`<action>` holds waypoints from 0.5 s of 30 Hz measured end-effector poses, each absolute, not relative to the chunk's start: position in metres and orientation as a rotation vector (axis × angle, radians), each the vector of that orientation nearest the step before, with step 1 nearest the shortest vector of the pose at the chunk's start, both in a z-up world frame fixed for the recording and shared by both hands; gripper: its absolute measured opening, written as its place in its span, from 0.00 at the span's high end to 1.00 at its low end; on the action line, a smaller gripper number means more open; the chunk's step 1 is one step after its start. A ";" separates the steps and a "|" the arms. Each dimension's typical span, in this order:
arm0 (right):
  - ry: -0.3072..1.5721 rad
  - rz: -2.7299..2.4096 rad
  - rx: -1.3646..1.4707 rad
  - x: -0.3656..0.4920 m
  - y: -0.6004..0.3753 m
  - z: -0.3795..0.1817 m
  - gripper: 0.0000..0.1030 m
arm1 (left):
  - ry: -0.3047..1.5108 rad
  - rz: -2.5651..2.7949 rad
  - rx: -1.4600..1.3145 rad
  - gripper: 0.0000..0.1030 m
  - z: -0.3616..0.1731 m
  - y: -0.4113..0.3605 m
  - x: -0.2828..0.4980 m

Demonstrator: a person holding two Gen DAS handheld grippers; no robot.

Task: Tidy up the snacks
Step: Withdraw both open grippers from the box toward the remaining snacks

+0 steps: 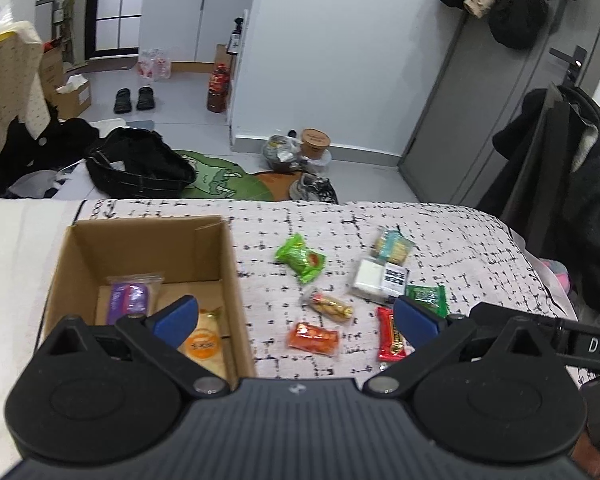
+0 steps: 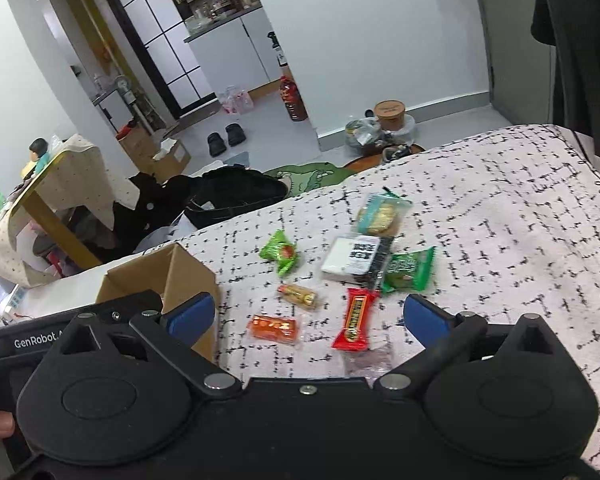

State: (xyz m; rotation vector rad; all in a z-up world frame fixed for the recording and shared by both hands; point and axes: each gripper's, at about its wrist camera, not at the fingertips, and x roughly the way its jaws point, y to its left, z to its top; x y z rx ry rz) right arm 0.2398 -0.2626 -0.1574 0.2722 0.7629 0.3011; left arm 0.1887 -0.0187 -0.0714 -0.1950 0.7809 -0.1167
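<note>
Your right gripper [image 2: 308, 316] stands spread wide with nothing between its blue pads, and the red snack bar [image 2: 355, 320] lies just ahead of it on the bed [image 2: 500, 240], a little toward the right pad. The bar's long axis runs almost straight away from you, along the line the fingers point, so the pads would meet its long sides as they stand, and I judge little wrist roll is needed.

The orange packet [image 2: 275, 328] lies between the pads too, nearer the left one, with its long axis crosswise.

Your left gripper [image 1: 296, 318] is also spread and empty. Its left pad hangs over the cardboard box [image 1: 228, 280], where a purple packet [image 1: 127, 300] and a pale packet with an orange label [image 1: 206, 346] already lie.

The red bar sits by the left gripper's right pad, so the right gripper looks better placed for it; the box lies off to its left.
</note>
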 end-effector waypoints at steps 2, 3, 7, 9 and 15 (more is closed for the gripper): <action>0.764 0.295 0.273 0.239 -0.267 -0.158 0.01 | 0.785 -0.128 -0.187 0.00 -0.071 -0.025 0.191; 0.764 0.293 0.274 0.238 -0.270 -0.159 0.01 | 0.786 -0.134 -0.184 0.00 -0.071 -0.027 0.192; 0.773 0.280 0.280 0.237 -0.279 -0.162 0.01 | 0.796 -0.151 -0.172 0.00 -0.074 -0.038 0.196; 0.778 0.274 0.282 0.237 -0.283 -0.164 0.01 | 0.802 -0.155 -0.166 0.00 -0.076 -0.043 0.198; 0.800 0.249 0.292 0.236 -0.296 -0.175 0.01 | 0.821 -0.161 -0.128 0.00 -0.082 -0.059 0.203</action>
